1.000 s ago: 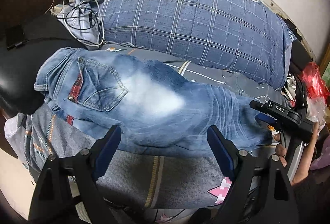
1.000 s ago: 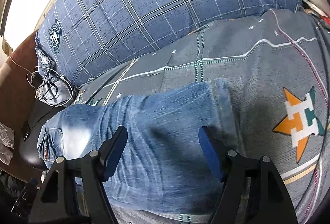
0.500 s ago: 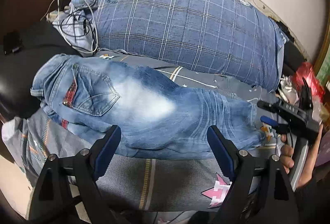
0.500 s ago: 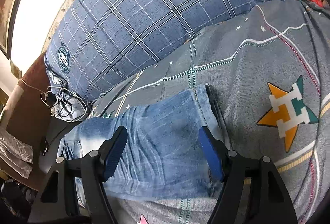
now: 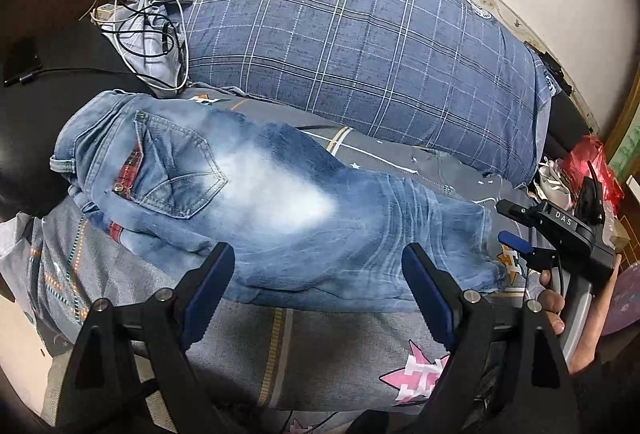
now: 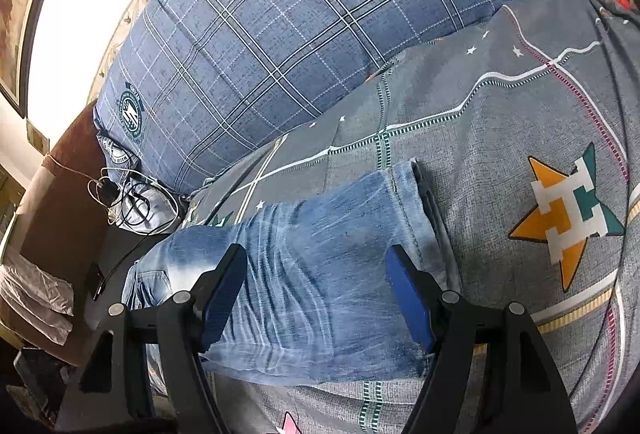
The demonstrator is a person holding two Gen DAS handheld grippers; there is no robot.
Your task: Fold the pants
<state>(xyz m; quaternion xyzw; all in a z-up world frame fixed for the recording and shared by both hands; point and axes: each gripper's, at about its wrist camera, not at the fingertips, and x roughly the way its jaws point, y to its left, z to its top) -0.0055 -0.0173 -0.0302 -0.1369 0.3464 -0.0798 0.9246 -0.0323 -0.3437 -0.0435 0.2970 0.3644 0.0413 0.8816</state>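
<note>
Blue-padded fingers [image 5: 208, 286] spread wide over creased, faded denim pants [image 5: 280, 210]

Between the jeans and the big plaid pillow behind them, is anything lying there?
Only a strip of grey patterned bedsheet separates the jeans from the plaid pillow; nothing lies on it. The right wrist view shows it best.

Folded jeans [image 6: 320, 266] lie on grey bedsheet [image 6: 500, 154] — right tongs [image 6: 316, 294] spread, apparently above them.
</note>
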